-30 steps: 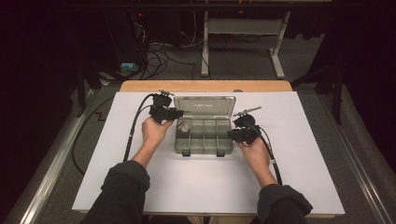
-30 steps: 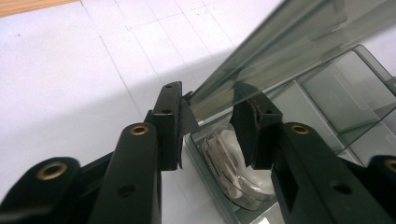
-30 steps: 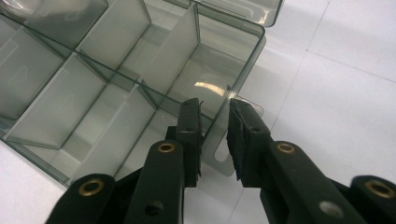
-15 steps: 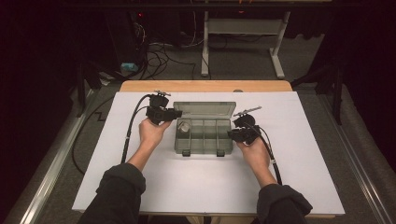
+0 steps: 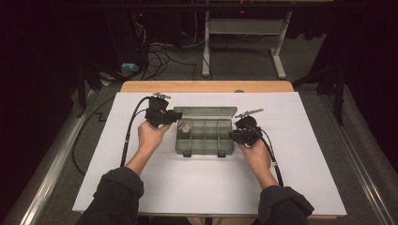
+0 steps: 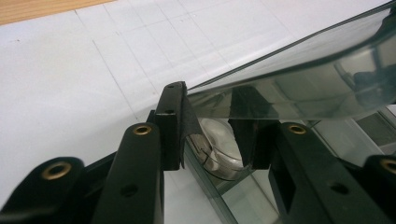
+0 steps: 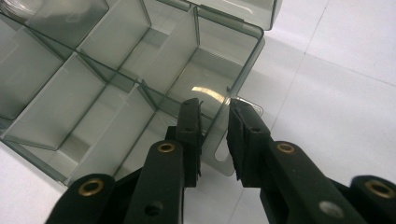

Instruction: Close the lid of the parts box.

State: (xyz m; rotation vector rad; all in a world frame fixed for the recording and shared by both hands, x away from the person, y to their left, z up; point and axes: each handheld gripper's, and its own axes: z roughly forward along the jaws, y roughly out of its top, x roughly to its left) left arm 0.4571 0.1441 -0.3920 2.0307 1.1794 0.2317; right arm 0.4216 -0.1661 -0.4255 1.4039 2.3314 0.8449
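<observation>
Smoky clear compartment box (image 5: 205, 136), lid (image 5: 206, 112) raised, near the middle of the white table (image 5: 197, 192), a little toward its far edge. Left gripper (image 5: 176, 117) at the box's left far corner, jaws spread either side of the lid's corner, a small clear round container (image 6: 215, 148) seen between them; not pressing. Right gripper (image 7: 214, 128) at the box's right end, jaws parted around a side tab (image 7: 223, 156), gap visible, not clenched
</observation>
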